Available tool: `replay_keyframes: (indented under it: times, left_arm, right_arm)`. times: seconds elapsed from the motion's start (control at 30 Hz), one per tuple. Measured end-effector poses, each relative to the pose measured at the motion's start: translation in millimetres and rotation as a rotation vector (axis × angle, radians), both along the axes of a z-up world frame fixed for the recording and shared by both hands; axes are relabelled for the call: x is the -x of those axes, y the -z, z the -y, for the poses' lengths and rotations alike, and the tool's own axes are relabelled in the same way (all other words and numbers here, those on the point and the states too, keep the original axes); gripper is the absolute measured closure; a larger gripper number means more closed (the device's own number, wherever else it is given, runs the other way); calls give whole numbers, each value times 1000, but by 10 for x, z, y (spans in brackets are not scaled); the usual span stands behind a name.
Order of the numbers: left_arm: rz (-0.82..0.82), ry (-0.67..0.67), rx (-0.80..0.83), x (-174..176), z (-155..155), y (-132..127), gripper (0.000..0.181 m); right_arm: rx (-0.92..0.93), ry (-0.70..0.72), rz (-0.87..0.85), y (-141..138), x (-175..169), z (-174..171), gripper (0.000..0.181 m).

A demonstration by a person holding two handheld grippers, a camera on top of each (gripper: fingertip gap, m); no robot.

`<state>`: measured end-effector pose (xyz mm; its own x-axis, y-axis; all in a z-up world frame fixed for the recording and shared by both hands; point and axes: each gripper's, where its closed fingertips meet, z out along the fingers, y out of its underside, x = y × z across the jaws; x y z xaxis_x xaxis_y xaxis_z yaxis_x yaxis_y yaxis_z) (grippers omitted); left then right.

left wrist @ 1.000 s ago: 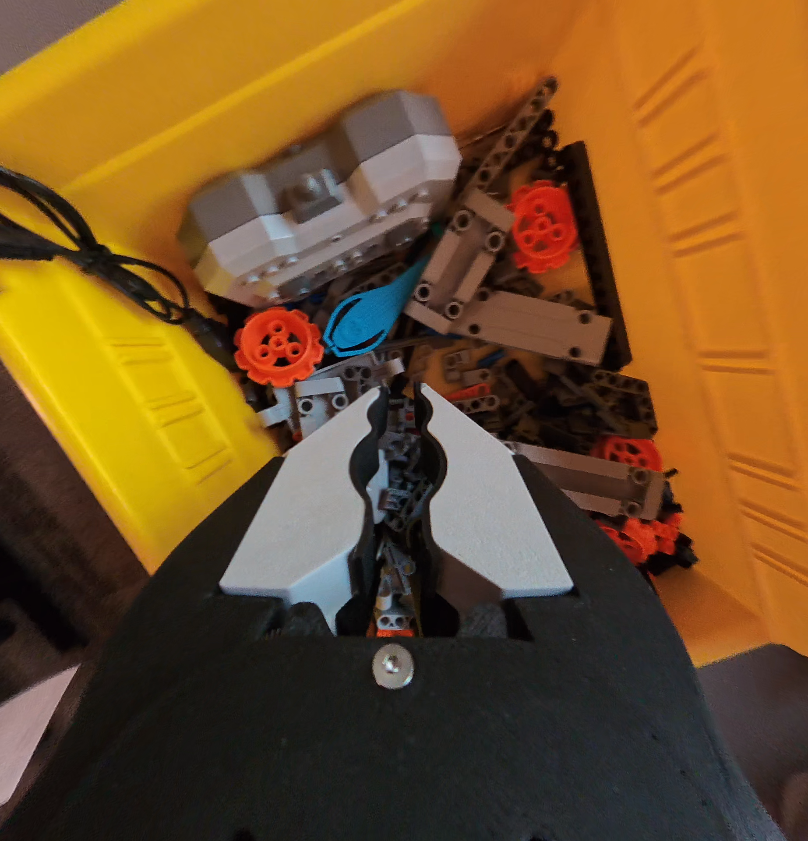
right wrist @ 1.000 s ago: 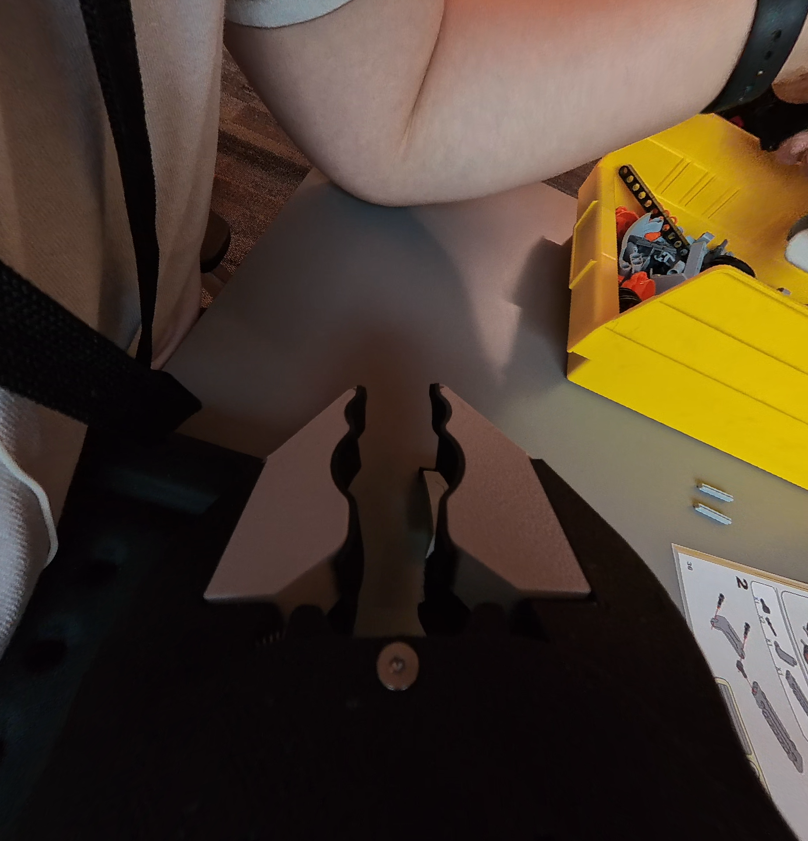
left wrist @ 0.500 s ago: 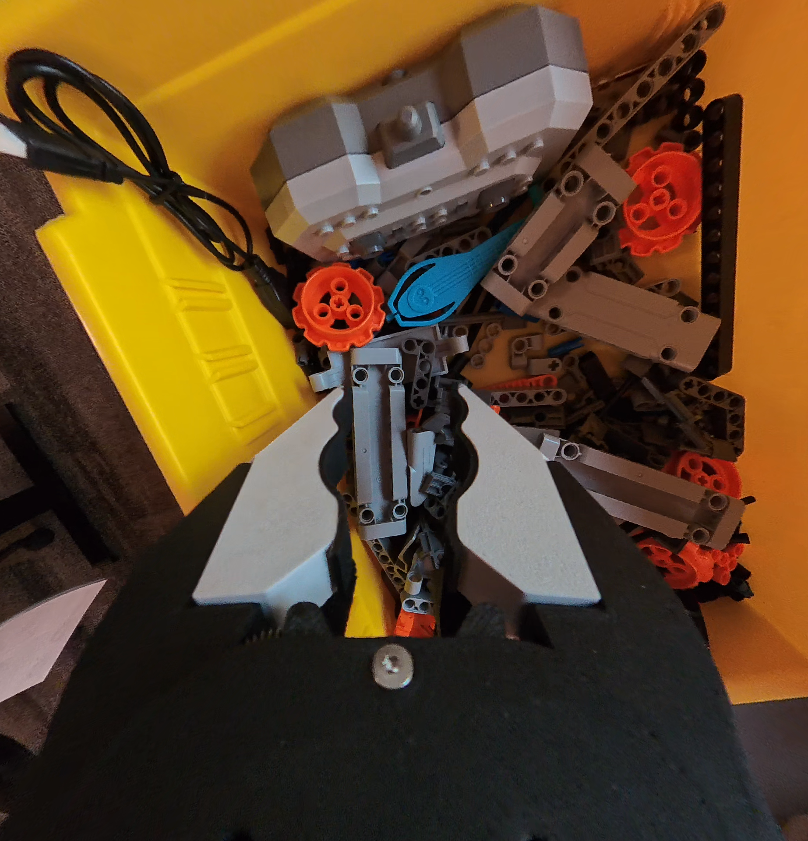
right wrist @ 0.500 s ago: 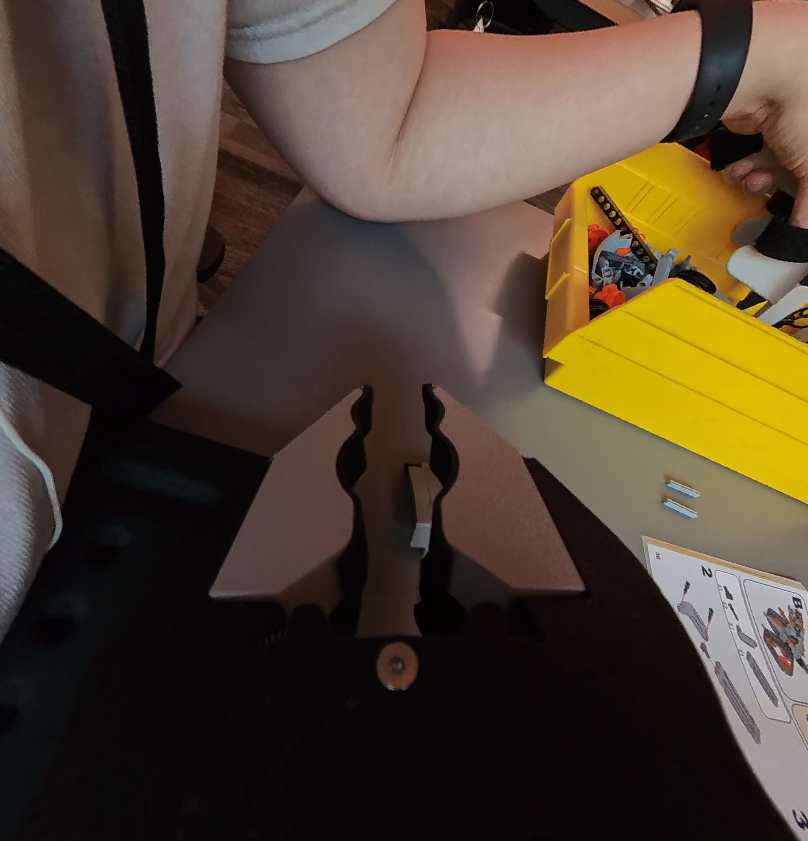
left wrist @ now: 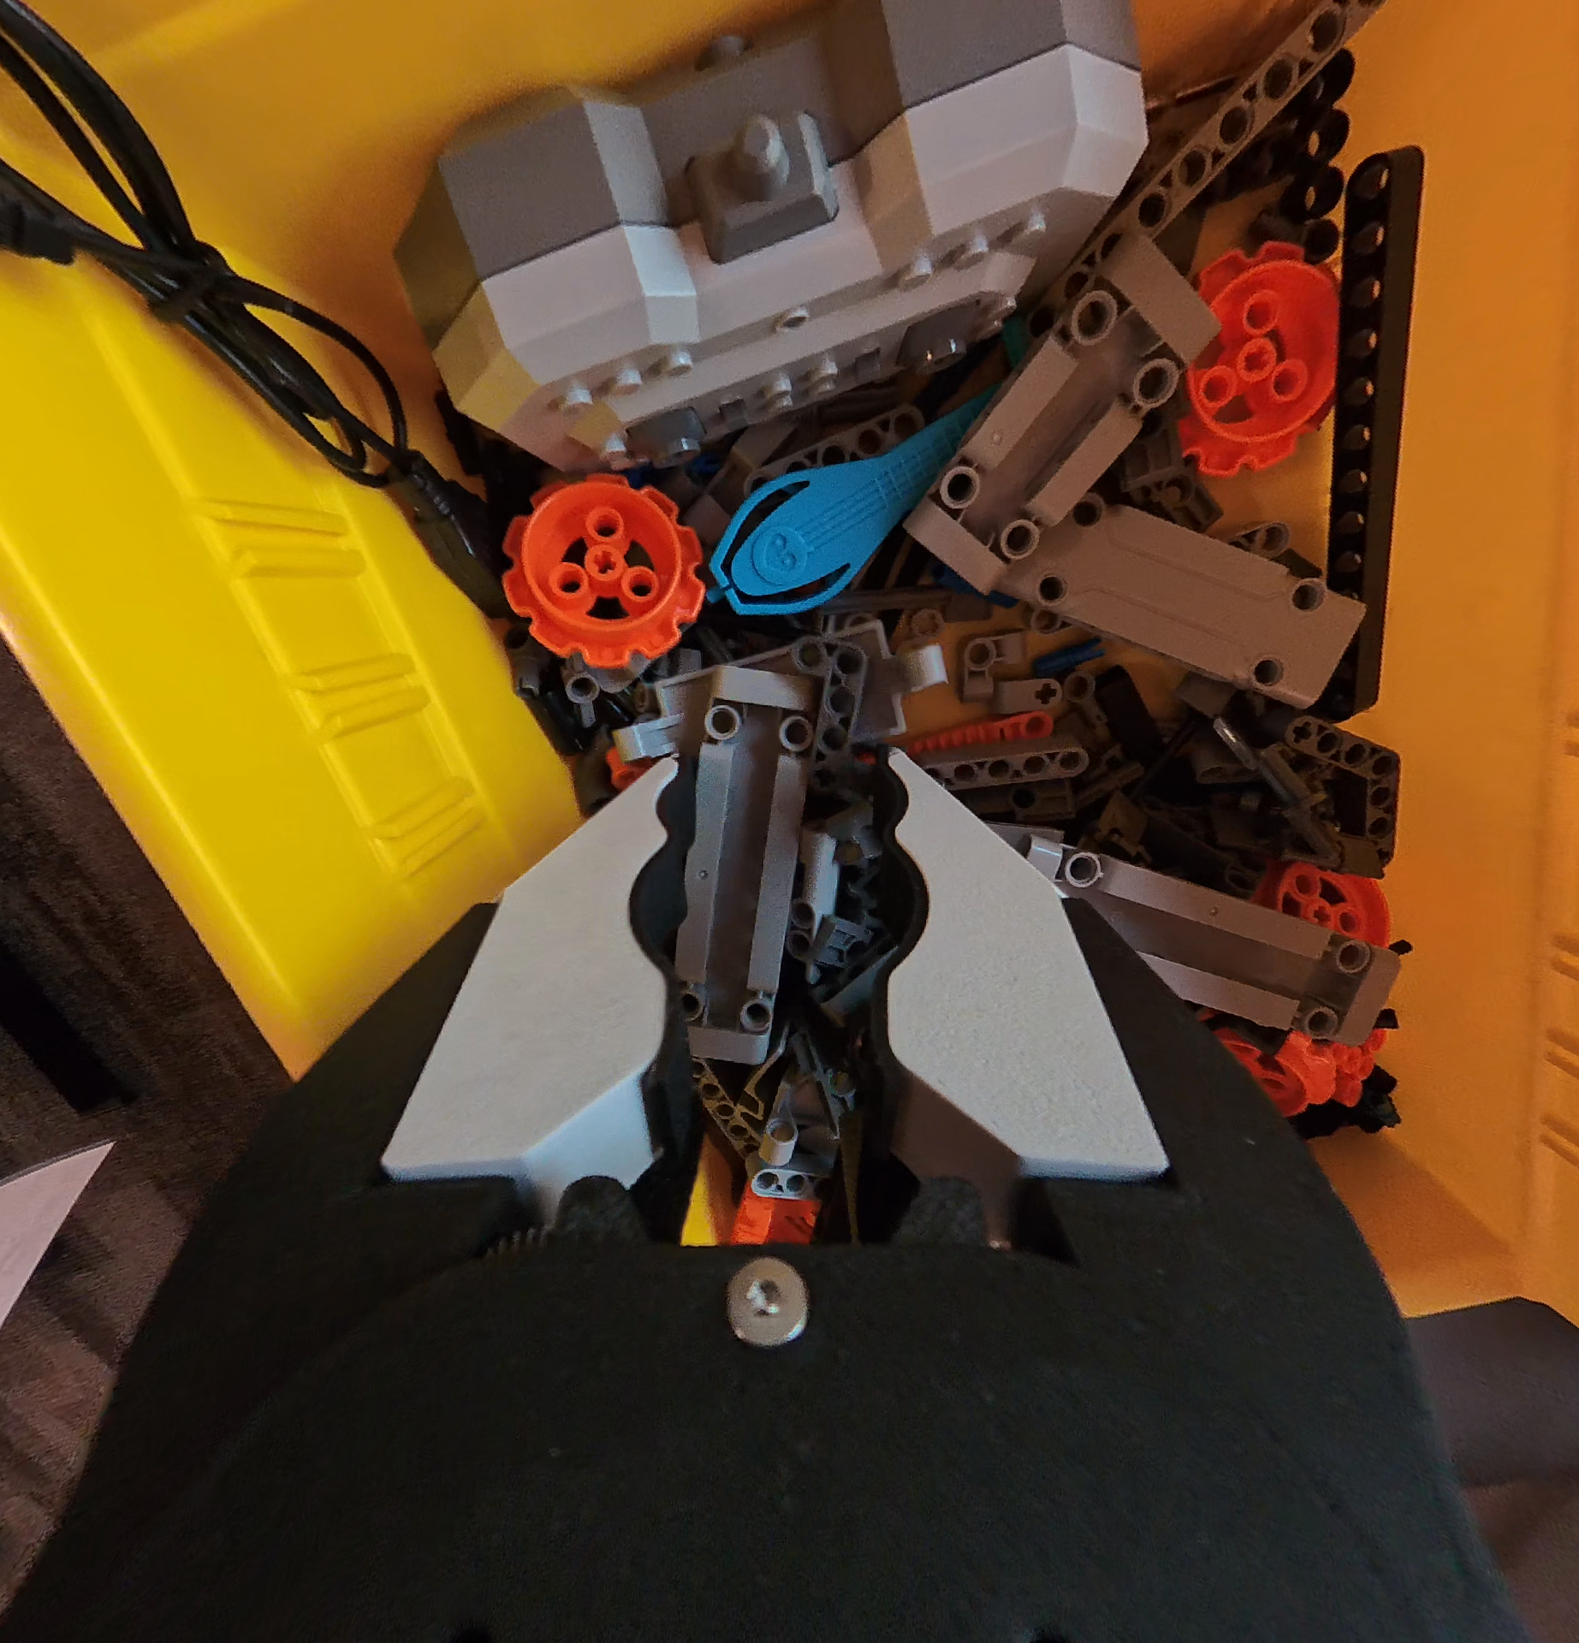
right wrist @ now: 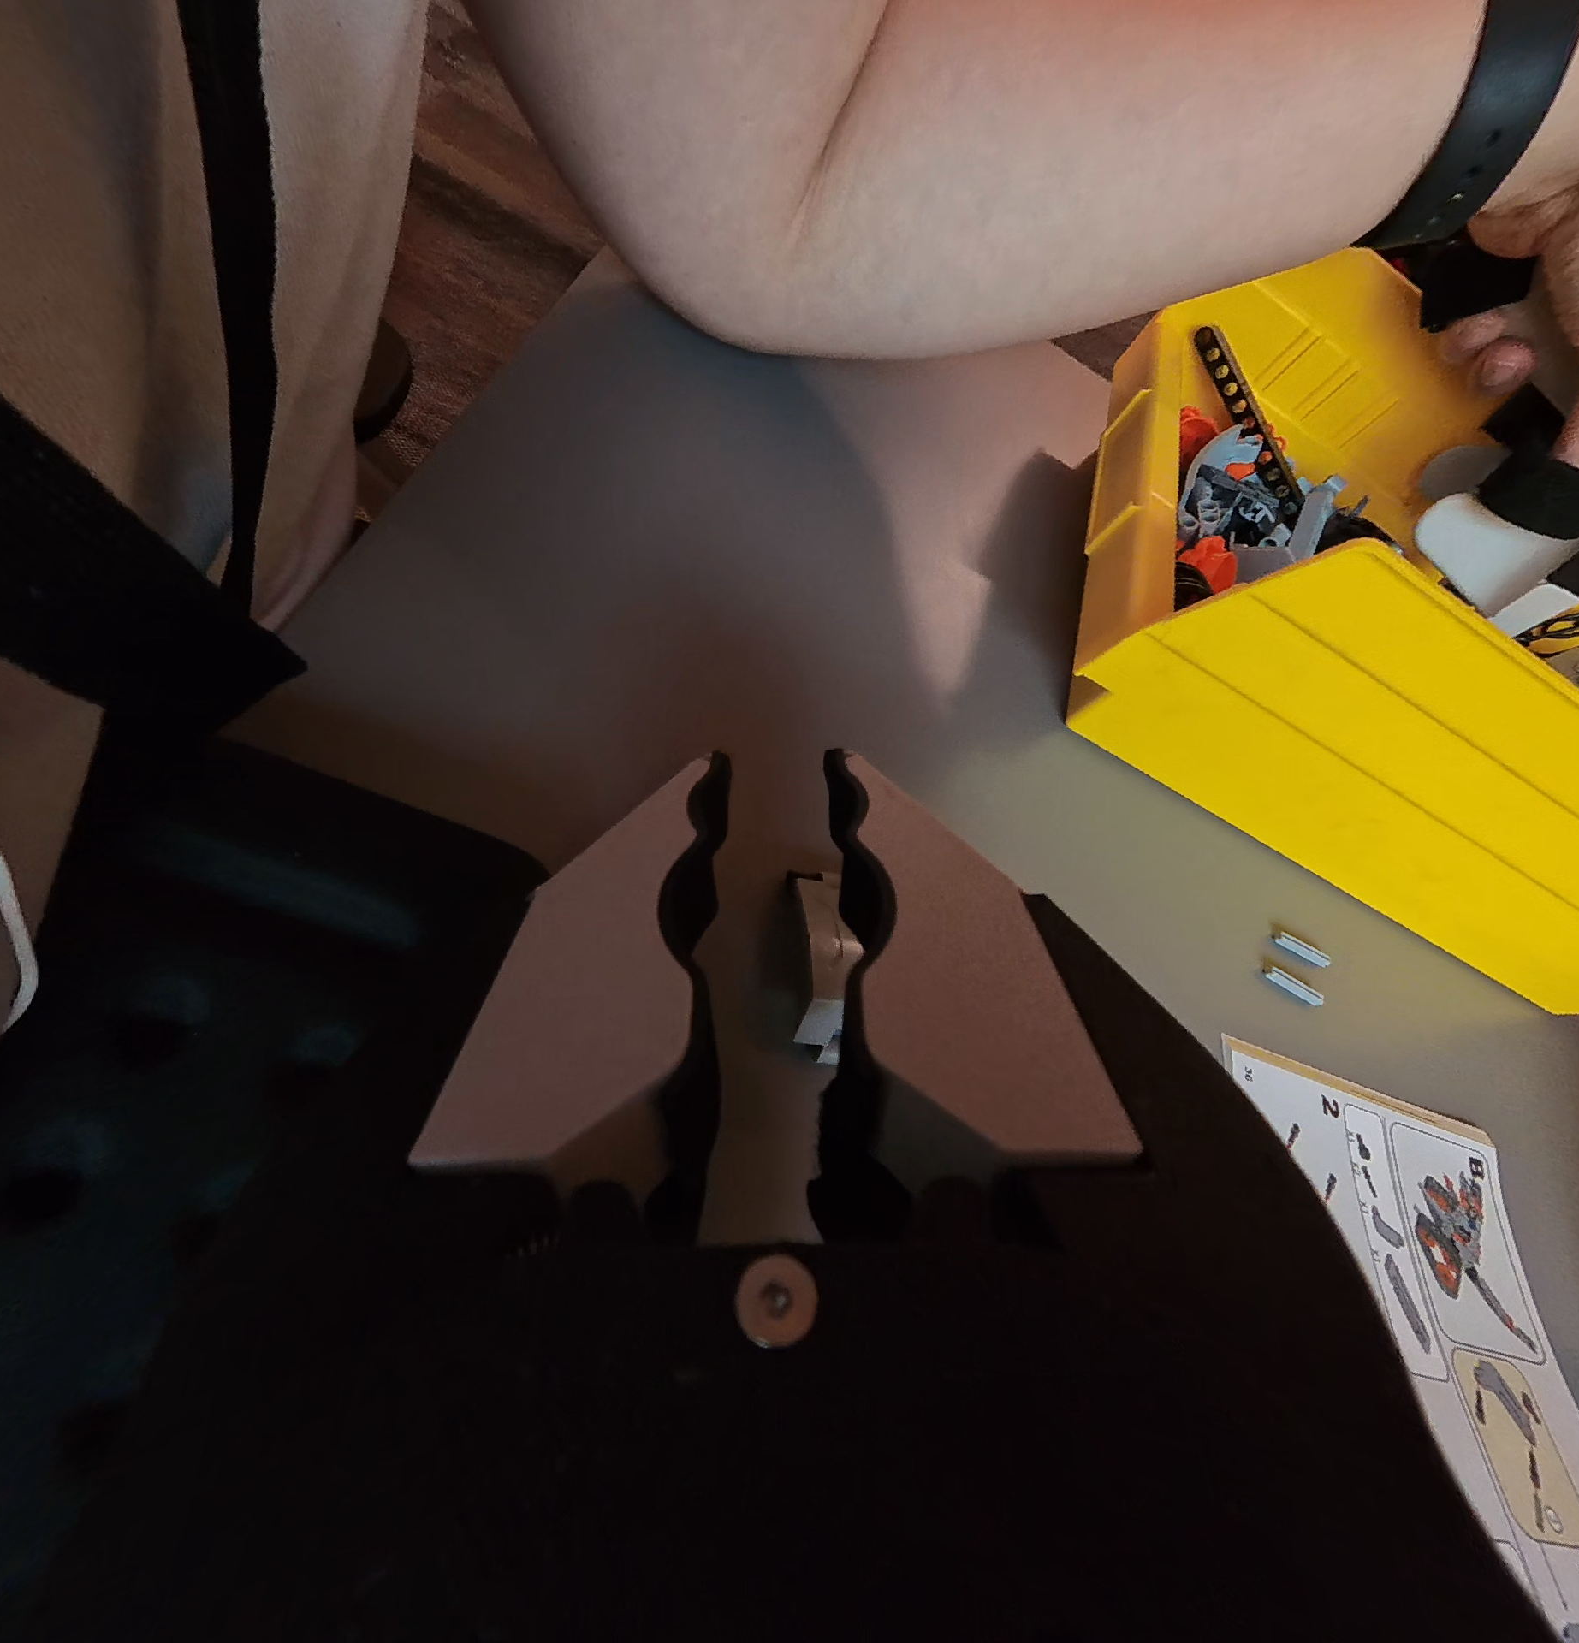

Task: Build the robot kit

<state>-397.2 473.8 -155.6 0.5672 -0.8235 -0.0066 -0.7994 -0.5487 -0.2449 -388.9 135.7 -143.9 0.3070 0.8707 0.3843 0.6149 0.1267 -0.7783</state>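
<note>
On the grey table point(right wrist: 590, 551), my left tongs point(left wrist: 781, 773) hang spread inside the yellow plastic bin point(left wrist: 234, 622), straddling a long grey studless panel point(left wrist: 741, 880) atop the loose bricks, while my right tongs point(right wrist: 777, 765), apart, idle over a small grey curved piece point(right wrist: 821, 969).

Glossy yellow plastic bin point(left wrist: 261, 622), matt plastic bricks point(left wrist: 1132, 578), paper booklet point(right wrist: 1426, 1262).
</note>
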Motion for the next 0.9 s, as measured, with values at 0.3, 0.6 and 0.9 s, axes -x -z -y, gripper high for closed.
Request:
replay_keyframes:
  times: [0.3, 0.6, 0.9]
  left_arm:
    - [13, 1, 37, -13, 68, -12, 146]
    - [9, 29, 122, -45, 251, 8, 142]
    - [3, 50, 147, -59, 346, -14, 149]
  right_arm:
    - [-1, 4, 1, 4, -12, -11, 160]
    - [-6, 1, 17, 21, -13, -5, 160]
    - [-7, 0, 21, 24, -14, -2, 160]
